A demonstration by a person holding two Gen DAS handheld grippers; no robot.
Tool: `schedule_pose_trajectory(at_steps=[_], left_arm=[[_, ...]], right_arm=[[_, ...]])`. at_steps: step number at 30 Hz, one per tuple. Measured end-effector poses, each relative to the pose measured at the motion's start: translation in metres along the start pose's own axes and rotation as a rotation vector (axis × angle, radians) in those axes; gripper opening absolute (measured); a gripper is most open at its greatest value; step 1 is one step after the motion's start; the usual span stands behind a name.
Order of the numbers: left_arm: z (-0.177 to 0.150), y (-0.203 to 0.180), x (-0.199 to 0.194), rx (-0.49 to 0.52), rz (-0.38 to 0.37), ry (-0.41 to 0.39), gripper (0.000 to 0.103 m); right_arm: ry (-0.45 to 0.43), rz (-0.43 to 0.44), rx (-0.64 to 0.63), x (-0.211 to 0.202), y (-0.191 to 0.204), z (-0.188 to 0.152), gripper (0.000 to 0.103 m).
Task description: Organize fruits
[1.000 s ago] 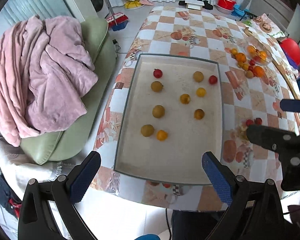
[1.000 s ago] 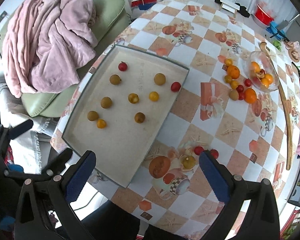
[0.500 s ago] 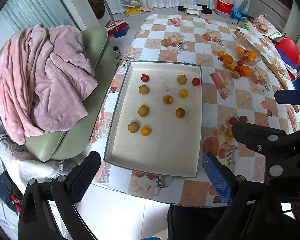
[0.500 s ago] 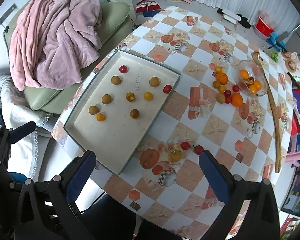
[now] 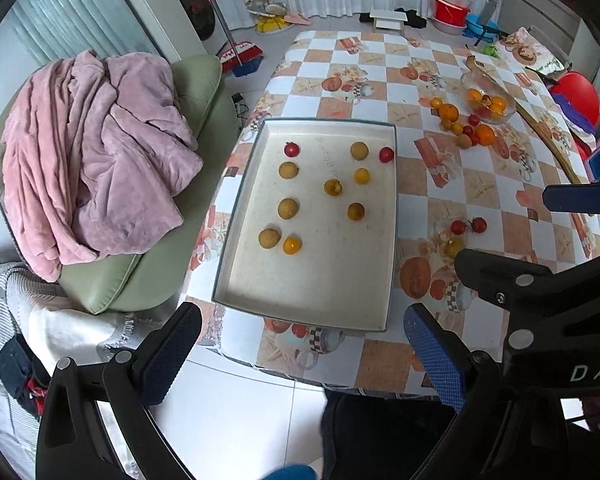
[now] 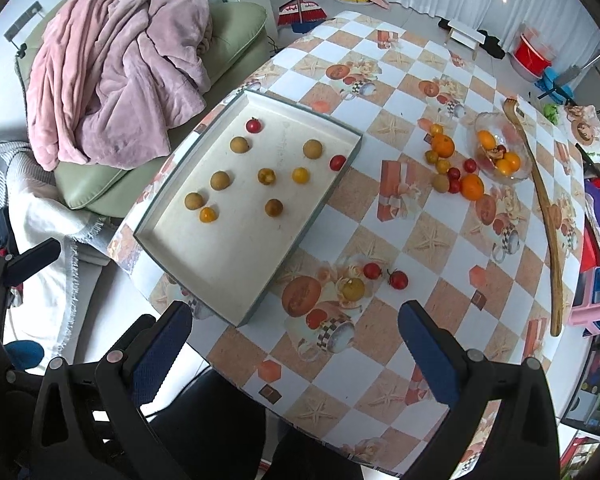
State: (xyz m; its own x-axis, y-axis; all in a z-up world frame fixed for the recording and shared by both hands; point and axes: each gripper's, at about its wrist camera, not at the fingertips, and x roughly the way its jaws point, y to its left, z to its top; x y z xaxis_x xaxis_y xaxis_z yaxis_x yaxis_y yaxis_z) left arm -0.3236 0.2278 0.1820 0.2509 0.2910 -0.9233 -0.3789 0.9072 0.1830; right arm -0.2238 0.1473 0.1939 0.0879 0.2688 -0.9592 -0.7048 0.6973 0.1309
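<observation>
Fruits lay in three lots: ten in the tray (image 6: 342,126), three loose (image 6: 372,271) beside it, more at the glass bowl (image 6: 518,174).

Tray fruit (image 5: 288,208) sat spaced out, none touching except a brown and an orange one at the near left. Left gripper (image 5: 300,356) and right gripper (image 6: 296,344) both hung spread and empty, off the table's near edge (image 6: 380,432). Judged stage: between placements; the next move calls for a descent onto one loose fruit, likely the yellow one (image 6: 353,289), which blends into the printed cloth. Bowl contents were hard to count; fruit kinds were uncertain.
</observation>
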Motion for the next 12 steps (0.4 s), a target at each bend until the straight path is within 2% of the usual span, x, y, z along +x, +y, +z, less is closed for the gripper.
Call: schedule_pose_trajectory(at_steps=[6,12], left_arm=[[0.006,0.007,0.013,0.062,-0.018,0.019,0.102],[0.025,0.032,0.033,0.114,-0.080,0.031,0.102]], right_arm=[[0.003,-0.010,0.013,0.009,0.009,0.008,0.103],[0.020,-0.030,0.073,0.027,0.021,0.027,0.103]])
